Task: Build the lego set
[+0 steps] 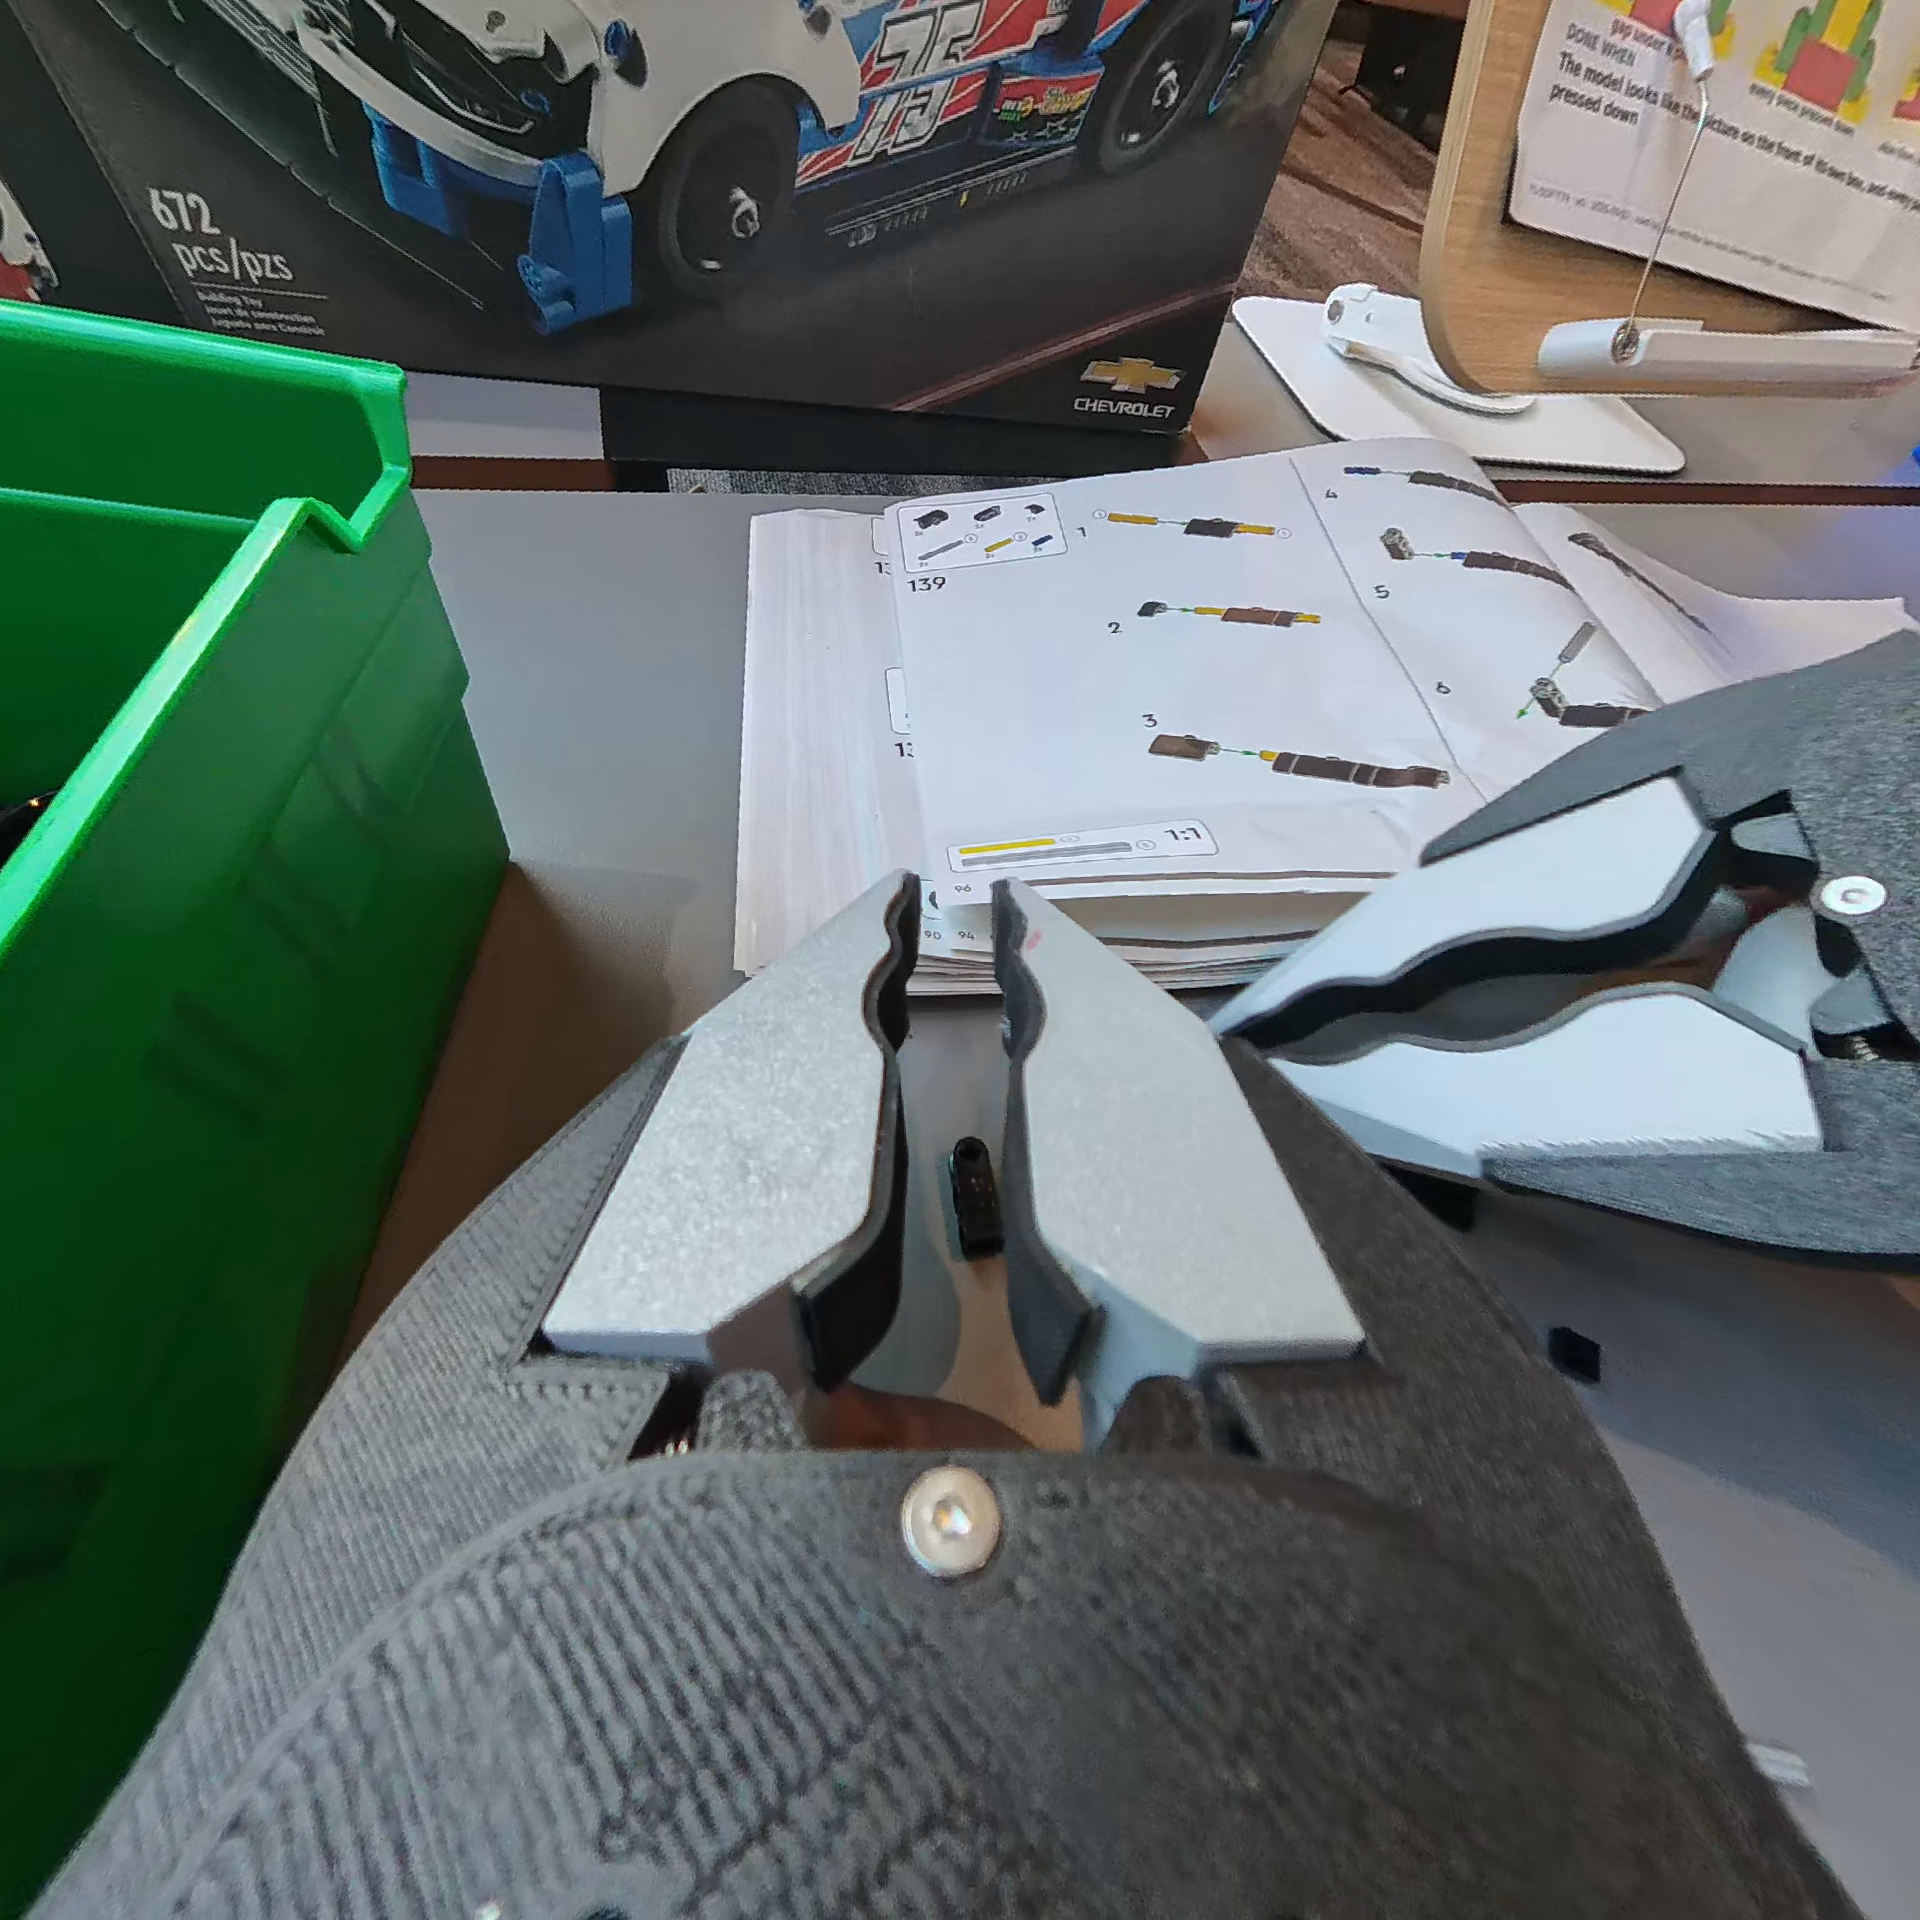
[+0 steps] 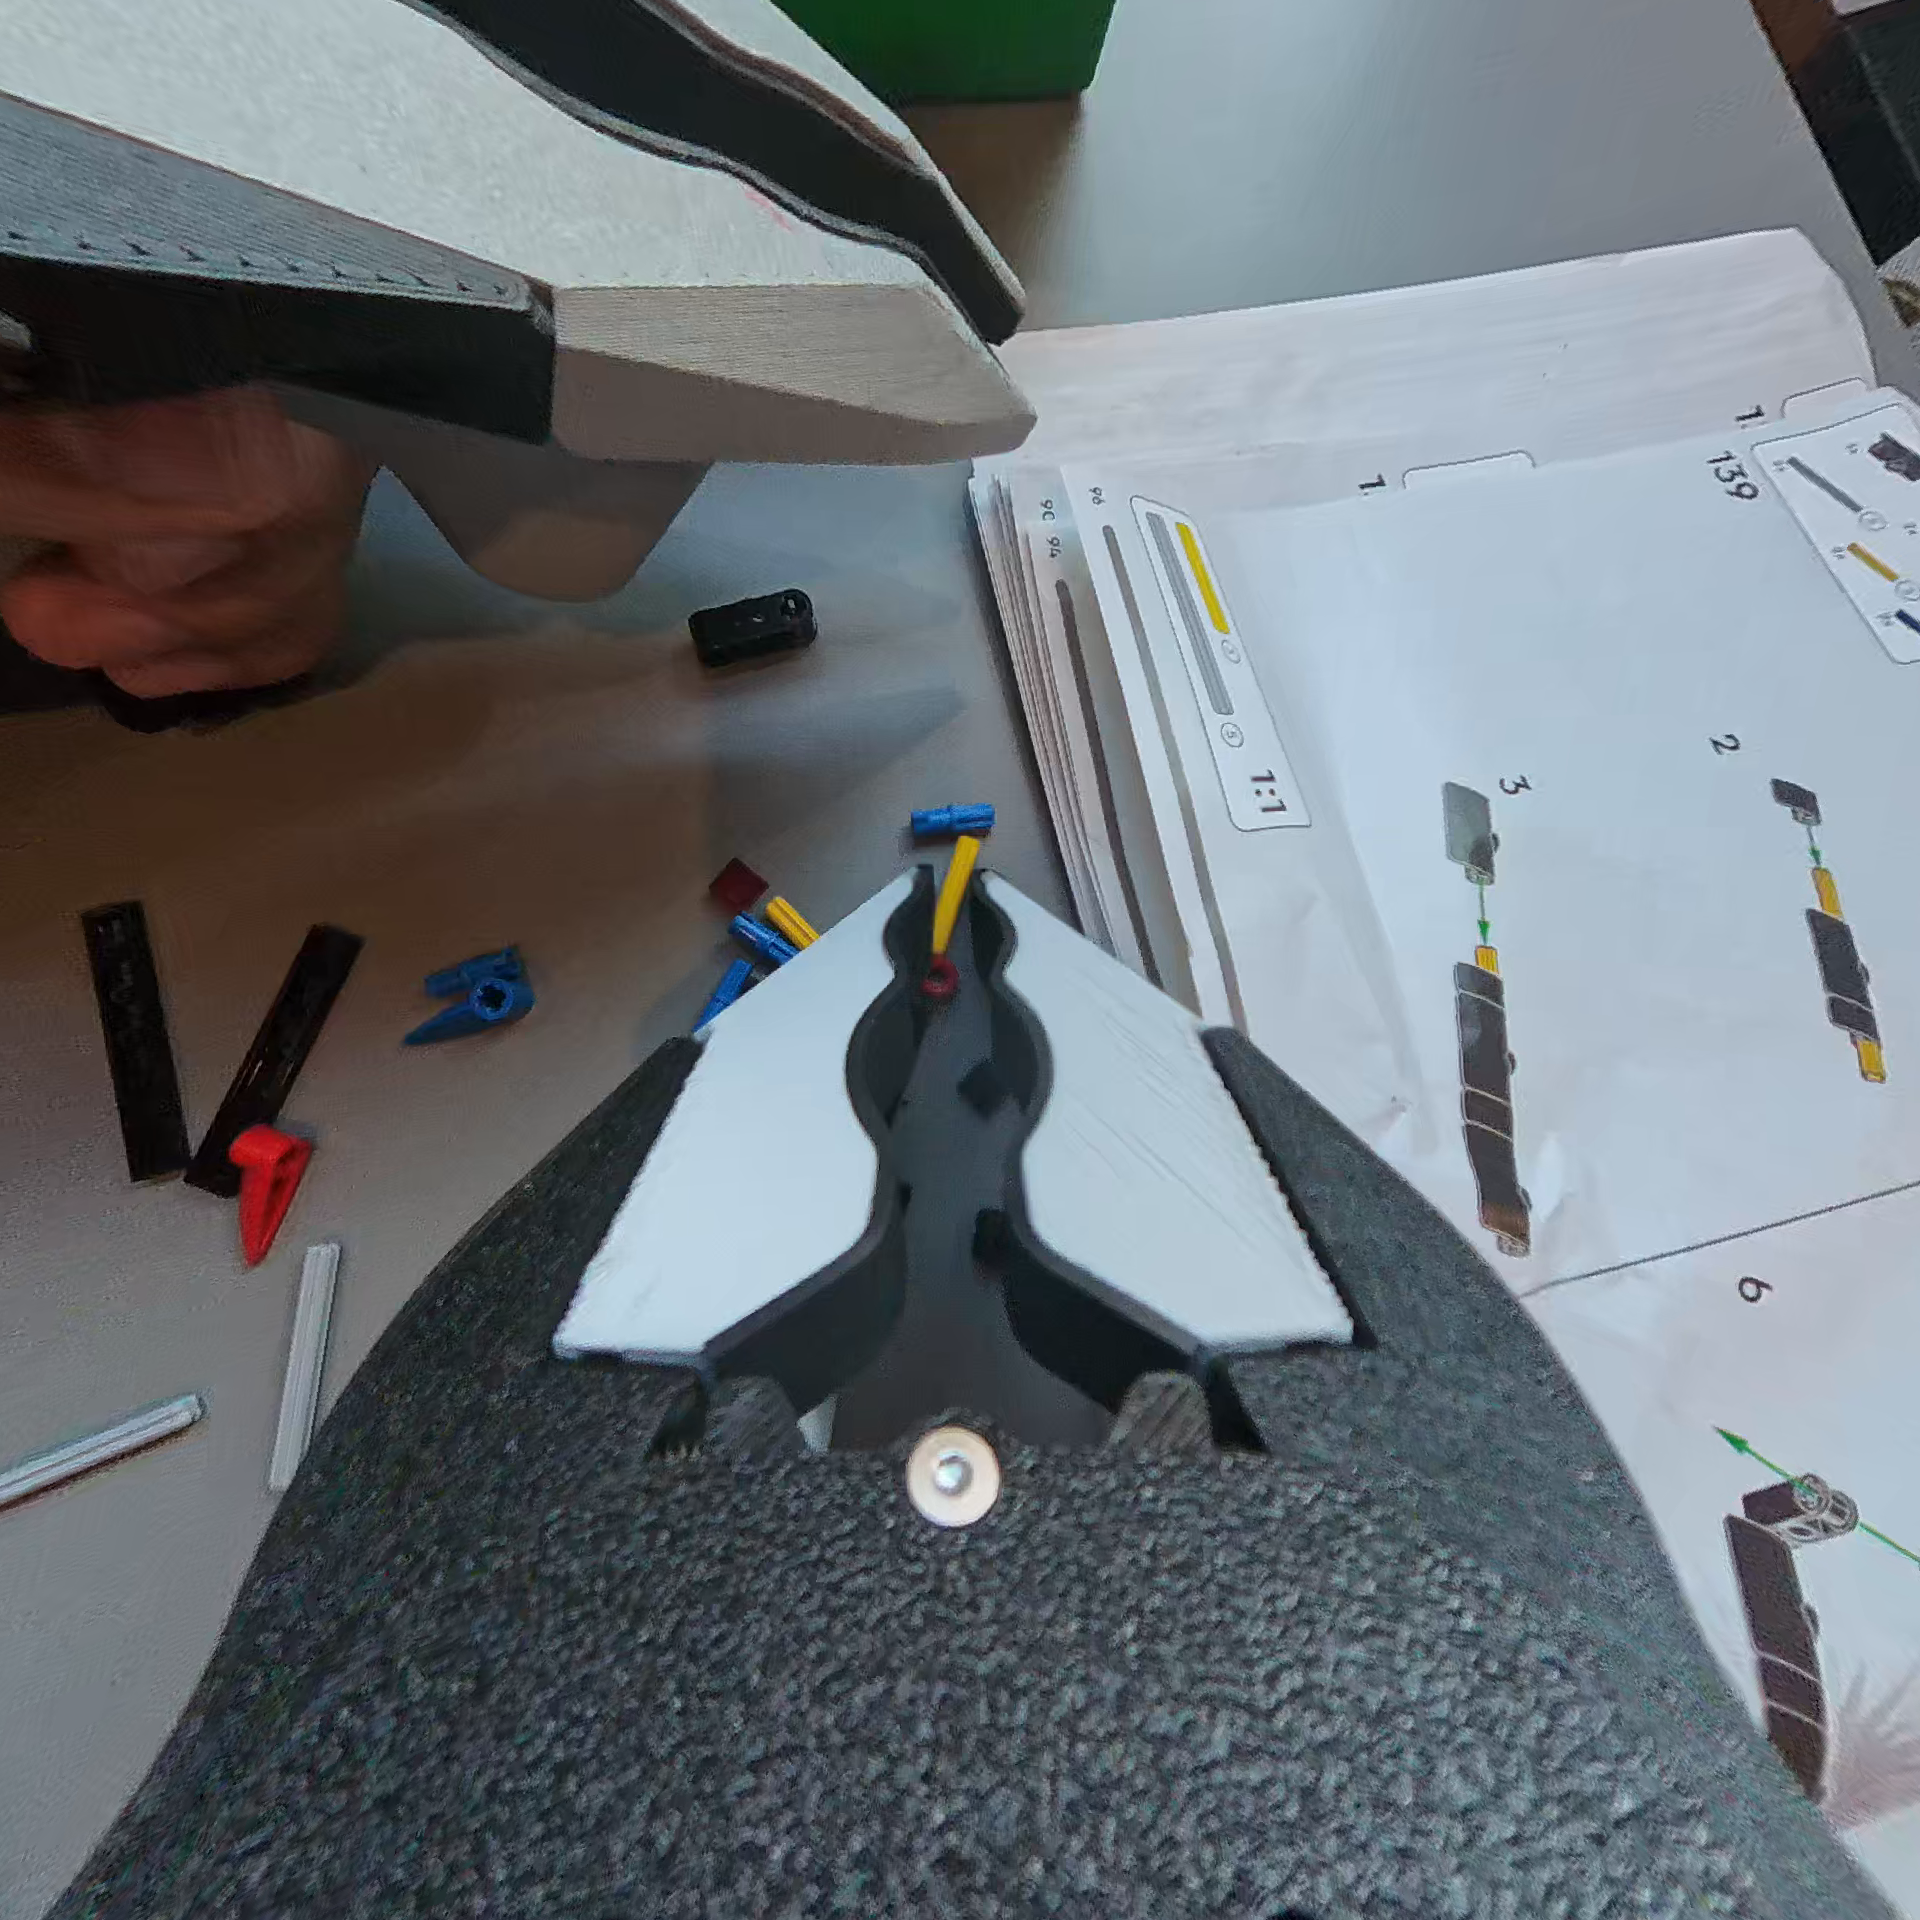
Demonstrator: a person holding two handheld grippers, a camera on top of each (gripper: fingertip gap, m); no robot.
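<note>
My left gripper (image 1: 951, 894) hovers over the grey table with its jaws a little apart and empty. A small black connector (image 1: 971, 1195) lies on the table below the gap between its fingers; it also shows in the right wrist view (image 2: 753, 627), just under the left gripper's finger (image 2: 727, 343). My right gripper (image 2: 951, 873) is nearly shut, with a yellow axle (image 2: 956, 894) slanted between its tips and a red ring (image 2: 938, 979) at the axle's near end. It reaches in from the right in the left wrist view (image 1: 1226, 1023).
The open instruction booklet (image 1: 1143, 707) lies ahead. A green bin (image 1: 208, 831) stands at the left and the set's box (image 1: 727, 187) at the back. Loose blue pins (image 2: 951, 819), black beams (image 2: 135, 1039), a red piece (image 2: 265, 1179) and grey axles (image 2: 303, 1361) lie on the table (image 2: 520, 779). Tip to tip, the grippers are about 8 centimeters apart. The red piece (image 2: 265, 1179) lies around 12 centimeters away from my right fingertips.
</note>
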